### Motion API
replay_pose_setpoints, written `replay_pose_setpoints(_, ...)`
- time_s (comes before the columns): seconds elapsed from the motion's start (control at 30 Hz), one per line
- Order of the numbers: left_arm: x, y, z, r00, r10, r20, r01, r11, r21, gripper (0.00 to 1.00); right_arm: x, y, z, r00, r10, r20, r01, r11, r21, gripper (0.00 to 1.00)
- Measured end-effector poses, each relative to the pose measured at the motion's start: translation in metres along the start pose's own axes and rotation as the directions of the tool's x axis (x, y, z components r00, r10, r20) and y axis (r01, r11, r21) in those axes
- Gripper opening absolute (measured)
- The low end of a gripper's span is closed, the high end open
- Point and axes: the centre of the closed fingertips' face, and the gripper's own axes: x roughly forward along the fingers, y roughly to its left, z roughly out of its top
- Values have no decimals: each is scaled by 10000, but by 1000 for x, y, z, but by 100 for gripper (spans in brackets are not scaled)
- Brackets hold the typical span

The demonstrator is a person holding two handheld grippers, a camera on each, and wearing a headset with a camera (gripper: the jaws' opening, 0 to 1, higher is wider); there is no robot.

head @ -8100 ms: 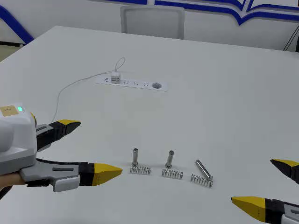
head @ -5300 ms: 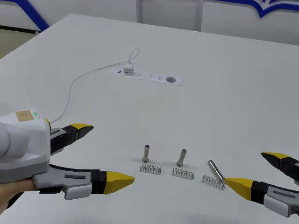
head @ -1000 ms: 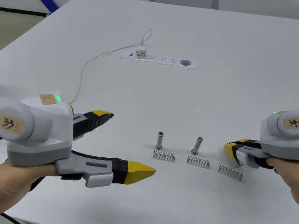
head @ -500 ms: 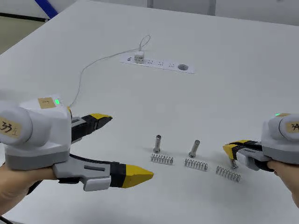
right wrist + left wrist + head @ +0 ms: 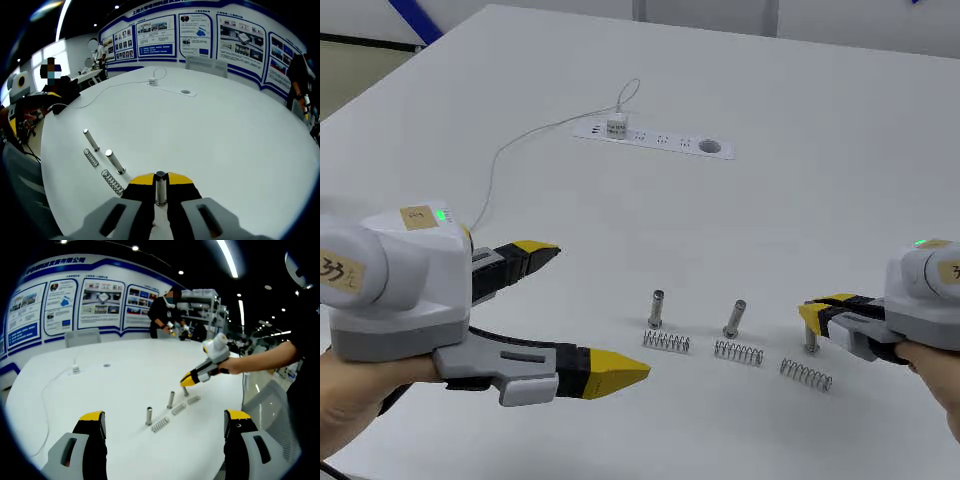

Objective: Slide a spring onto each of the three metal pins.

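Two metal pins stand upright on the white table, the left pin (image 5: 657, 307) (image 5: 91, 139) and the middle pin (image 5: 734, 317) (image 5: 115, 161). A spring lies in front of each: left spring (image 5: 666, 342), middle spring (image 5: 739, 352). A third spring (image 5: 806, 375) lies further right. My right gripper (image 5: 812, 312) (image 5: 160, 182) is shut on the third pin (image 5: 811, 341) (image 5: 160, 189), holding it upright just behind that spring. My left gripper (image 5: 580, 310) (image 5: 165, 417) is open to the left of the row, with nothing between its jaws.
A white power strip (image 5: 650, 138) with a plugged-in adapter lies at the back, its thin cable (image 5: 500, 160) trailing left towards my left gripper. The table's left edge (image 5: 380, 80) is close. A person (image 5: 162, 315) stands behind the far side of the table.
The right gripper came in from the lower right and shut on the right-hand pin, which lay tilted and now stands upright in its jaws. The left gripper has stayed open.
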Motion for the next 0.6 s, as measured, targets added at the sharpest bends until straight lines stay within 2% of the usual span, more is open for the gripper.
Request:
replay_pose_setpoints(0.17, 0, 0, 1, 10000, -5, 20, 5, 10000, -12, 100, -4, 2, -1, 9999, -81, 87, 81, 10000, -46, 8)
replay_pose_setpoints(0.37, 1, 0, 1, 10000, -32, 29, 32, 10000, -2, 100, -11, 5, -3, 9990, -258, 374, 276, 9984, -495, 8)
replay_pose_setpoints(0.6, 2, -2, 1, 10000, -75, -8, 75, 10000, 32, 100, -17, 5, -7, 9979, -287, 585, 320, 9980, -548, 8)
